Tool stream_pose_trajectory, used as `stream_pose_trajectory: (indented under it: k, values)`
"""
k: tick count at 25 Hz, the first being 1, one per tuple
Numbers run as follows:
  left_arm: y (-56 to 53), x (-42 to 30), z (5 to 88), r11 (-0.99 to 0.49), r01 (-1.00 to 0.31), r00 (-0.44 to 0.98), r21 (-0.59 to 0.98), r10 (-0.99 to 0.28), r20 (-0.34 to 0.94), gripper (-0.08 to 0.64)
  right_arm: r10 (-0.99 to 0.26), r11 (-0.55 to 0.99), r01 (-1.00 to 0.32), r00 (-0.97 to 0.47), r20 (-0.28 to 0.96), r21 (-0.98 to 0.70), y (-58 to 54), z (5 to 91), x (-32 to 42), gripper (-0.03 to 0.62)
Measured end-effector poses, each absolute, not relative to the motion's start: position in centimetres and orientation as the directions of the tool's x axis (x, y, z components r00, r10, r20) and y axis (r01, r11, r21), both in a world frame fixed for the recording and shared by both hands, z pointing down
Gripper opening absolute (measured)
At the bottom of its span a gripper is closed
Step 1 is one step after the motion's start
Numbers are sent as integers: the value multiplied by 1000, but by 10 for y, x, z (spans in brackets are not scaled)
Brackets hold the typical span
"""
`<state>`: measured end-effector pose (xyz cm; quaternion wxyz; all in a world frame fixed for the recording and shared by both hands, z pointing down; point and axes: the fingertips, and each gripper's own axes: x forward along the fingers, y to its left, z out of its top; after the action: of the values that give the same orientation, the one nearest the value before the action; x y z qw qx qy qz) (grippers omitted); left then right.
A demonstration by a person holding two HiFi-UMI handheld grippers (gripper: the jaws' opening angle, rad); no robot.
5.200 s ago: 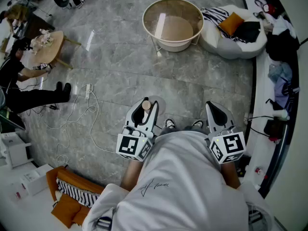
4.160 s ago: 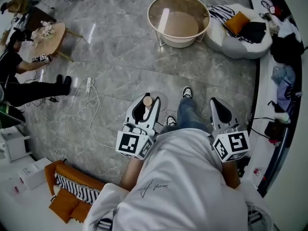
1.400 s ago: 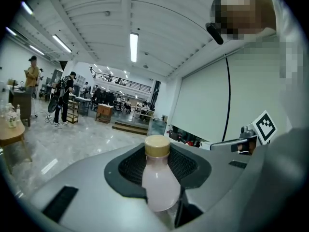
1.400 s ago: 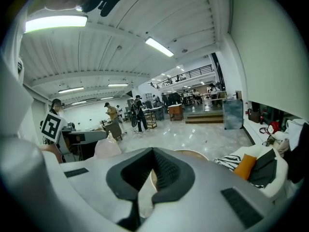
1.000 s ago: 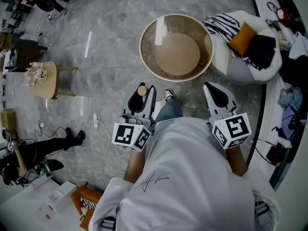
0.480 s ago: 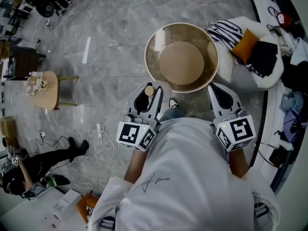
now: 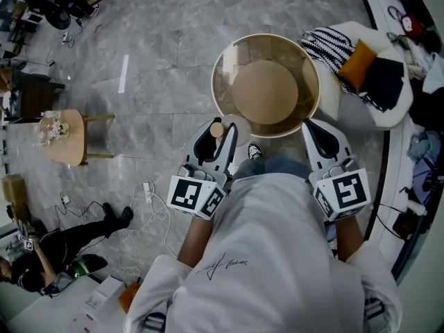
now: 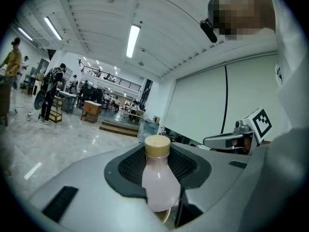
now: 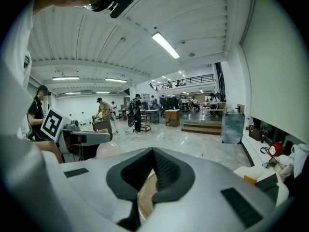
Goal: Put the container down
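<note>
The container is a small bottle [image 7: 217, 130] with a pale pink body and a tan cap. My left gripper [image 7: 214, 133] is shut on it and holds it upright at waist height. In the left gripper view the bottle [image 8: 157, 178] stands between the dark pads, cap uppermost. A round glass-topped table [image 7: 224, 64] stands just ahead of both grippers. The bottle is level with its near left rim. My right gripper [image 7: 315, 126] is at the near right rim, jaws together, with nothing in them. Through the right gripper [image 9: 152, 151] a slice of the round table [image 9: 144, 197] shows.
A white beanbag [image 7: 388, 109] with striped cloth and an orange cushion [image 7: 357, 73] lies right of the table. A white counter runs along the right edge. A small wooden side table [image 7: 66, 137] stands far left. Cables [image 7: 154, 203] and a seated person [image 7: 41, 272] are at lower left.
The person has walked up to the round table, which went from far ahead to directly in front of the grippers. The bottle stays in the left gripper; the right stays shut.
</note>
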<state>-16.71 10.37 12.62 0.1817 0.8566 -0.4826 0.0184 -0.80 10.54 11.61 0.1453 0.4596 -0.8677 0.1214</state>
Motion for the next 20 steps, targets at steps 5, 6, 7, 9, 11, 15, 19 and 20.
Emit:
stream_pose_trajectory:
  k: [5, 6, 7, 9, 11, 15, 19, 20]
  values:
    - [91, -164, 128, -482, -824, 548, 299, -812, 200, 149, -758, 552, -829, -543, 362, -90, 97, 123, -16, 15]
    - [89, -162, 129, -485, -822, 551, 299, -810, 202, 149, -754, 558, -825, -549, 362, -89, 96, 124, -18, 17]
    - [87, -160, 130, -487, -821, 554, 299, -807, 206, 149, -750, 563, -822, -554, 361, -91, 95, 125, -18, 15]
    - [83, -156, 132, -491, -819, 557, 297, -803, 211, 149, -745, 569, -817, -561, 360, -96, 91, 127, -18, 17]
    - [77, -151, 134, -490, -820, 556, 294, -803, 212, 149, -740, 575, -812, -569, 359, -104, 85, 130, -16, 15]
    - [63, -142, 135, -477, -828, 544, 295, -812, 214, 149, -728, 582, -804, -581, 364, -120, 72, 134, -8, 15]
    - [48, -137, 142, -469, -829, 541, 305, -811, 224, 149, -720, 588, -798, -591, 365, -131, 56, 138, -5, 15]
    - [44, -135, 145, -466, -829, 540, 308, -810, 228, 149, -716, 590, -796, -593, 368, -133, 52, 140, -3, 15]
